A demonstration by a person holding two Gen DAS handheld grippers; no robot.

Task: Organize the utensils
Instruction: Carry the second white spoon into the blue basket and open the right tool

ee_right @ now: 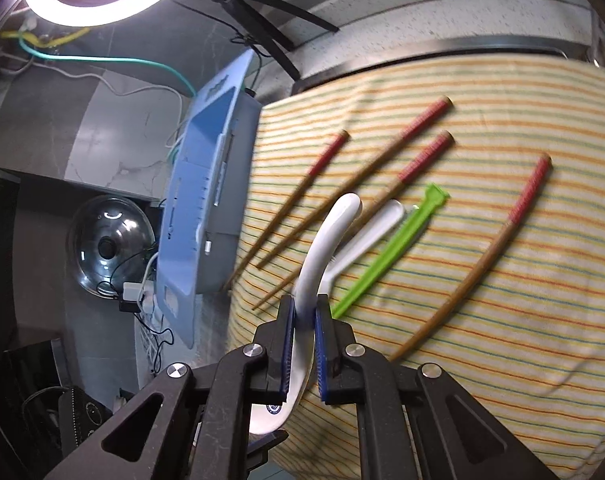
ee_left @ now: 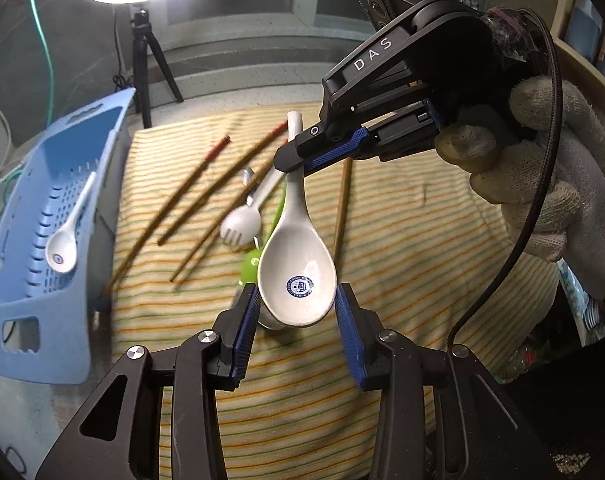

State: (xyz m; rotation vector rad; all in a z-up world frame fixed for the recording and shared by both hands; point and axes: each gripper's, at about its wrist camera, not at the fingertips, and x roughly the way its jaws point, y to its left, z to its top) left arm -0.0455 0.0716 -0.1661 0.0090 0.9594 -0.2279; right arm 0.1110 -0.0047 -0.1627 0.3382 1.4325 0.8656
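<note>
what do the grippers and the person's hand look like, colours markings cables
Both grippers are black, angular linkages with silver pivot bolts and blue ribbed finger pads. The right gripper carries white "DAS" lettering and a braided black cable. The hand wears a grubby off-white knit glove.

Both wrist views close, downward; share striped cloth (ee_left: 402, 240) (ee_right: 482, 280).

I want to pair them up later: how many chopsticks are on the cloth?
4. Three lie side by side toward the basket: chopsticks. The fourth lies apart, beyond the green utensil. None appears hidden.
</note>
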